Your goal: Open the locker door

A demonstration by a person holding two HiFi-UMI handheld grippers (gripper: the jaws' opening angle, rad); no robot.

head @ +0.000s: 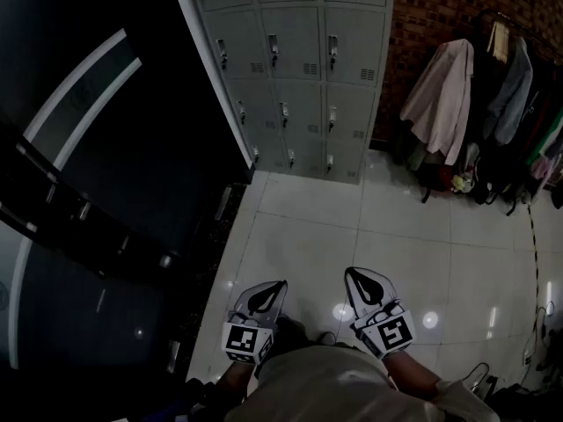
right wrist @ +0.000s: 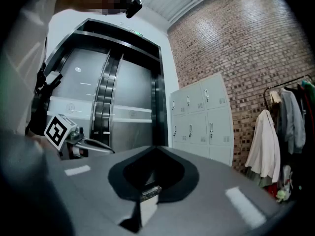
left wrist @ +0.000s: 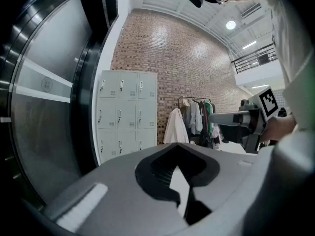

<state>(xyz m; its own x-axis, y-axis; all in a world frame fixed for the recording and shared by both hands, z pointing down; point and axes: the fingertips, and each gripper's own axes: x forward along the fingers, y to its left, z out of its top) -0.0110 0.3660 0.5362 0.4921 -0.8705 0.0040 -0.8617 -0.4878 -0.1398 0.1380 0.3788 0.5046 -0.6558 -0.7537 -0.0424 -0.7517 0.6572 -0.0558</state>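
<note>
The lockers [head: 299, 69] stand upright against the brick wall [head: 440, 7], a grey bank three columns wide with its long axis vertical. Their fronts face out over the tiled floor [head: 352, 227] toward the person. Every door in view lies flush and shut, each with a small latch near its left edge and vent slots low on its right.

The bank's left edge butts against a dark metal doorway [head: 88, 192]. A strip of brick flanks its right edge, and beyond that hangs a rack of coats [head: 493, 104], a pale one [head: 444, 99] nearest.

The left gripper [head: 281, 285] and right gripper [head: 350, 273] sit low and close to the person's body, side by side, noses aimed at the bank and well apart from it. Bare, glossy tile lies between

Each gripper's own view shows its jaws brought together with nothing between them, the lockers [left wrist: 127, 114] [right wrist: 202, 119] beyond
</note>
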